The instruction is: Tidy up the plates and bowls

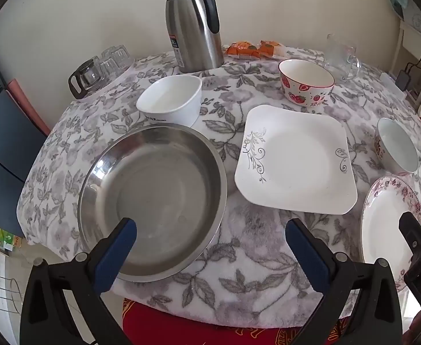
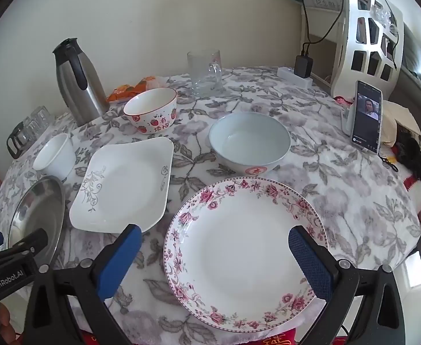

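A steel plate (image 1: pixel 156 201) lies at the table's front left, a square white plate (image 1: pixel 295 158) beside it, and a round floral plate (image 2: pixel 242 256) at the front right. A square white bowl (image 1: pixel 171 99), a strawberry bowl (image 1: pixel 305 84) and a pale blue bowl (image 2: pixel 249 141) stand behind them. My left gripper (image 1: pixel 210 247) is open and empty, its left finger over the steel plate's near rim. My right gripper (image 2: pixel 214 256) is open and empty, hovering over the floral plate's near half.
A steel thermos jug (image 1: pixel 194 23) stands at the back by the wall, with snack packets (image 1: pixel 250 49), a glass mug (image 2: pixel 204 72), and upturned glasses (image 1: pixel 101 67). A phone (image 2: pixel 365 116) stands at the right edge. A power strip with charger (image 2: pixel 299 69) lies behind.
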### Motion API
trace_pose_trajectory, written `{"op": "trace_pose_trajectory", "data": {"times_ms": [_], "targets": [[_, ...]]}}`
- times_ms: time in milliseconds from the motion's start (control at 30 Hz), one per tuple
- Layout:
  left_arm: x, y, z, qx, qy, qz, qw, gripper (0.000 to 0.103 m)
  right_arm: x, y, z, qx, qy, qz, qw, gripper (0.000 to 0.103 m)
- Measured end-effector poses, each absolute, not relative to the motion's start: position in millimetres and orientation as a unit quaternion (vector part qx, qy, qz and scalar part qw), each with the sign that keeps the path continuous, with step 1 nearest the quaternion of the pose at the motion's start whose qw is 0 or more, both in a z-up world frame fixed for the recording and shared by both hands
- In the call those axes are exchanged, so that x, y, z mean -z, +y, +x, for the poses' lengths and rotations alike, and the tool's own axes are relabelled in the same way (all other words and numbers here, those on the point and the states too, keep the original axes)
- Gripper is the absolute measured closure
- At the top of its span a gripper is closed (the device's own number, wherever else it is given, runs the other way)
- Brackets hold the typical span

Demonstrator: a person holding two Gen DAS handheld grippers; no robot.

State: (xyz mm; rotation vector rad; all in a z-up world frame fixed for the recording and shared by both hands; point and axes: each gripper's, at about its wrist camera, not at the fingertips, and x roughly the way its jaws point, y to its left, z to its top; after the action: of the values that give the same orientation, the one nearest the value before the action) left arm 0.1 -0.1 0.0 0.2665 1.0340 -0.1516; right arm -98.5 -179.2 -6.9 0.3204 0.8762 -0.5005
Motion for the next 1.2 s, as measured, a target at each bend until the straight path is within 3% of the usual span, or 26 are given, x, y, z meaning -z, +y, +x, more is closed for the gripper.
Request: {"op": "trace_pose_trajectory", "data": {"times_ms": [1200], "targets": [[10.5,9.5,4.7,0.056,0.529,0.116,0.839,0.000,15.4,-177.6,-93.6,0.243,0.443,0.132,0.853,0.000]]}}
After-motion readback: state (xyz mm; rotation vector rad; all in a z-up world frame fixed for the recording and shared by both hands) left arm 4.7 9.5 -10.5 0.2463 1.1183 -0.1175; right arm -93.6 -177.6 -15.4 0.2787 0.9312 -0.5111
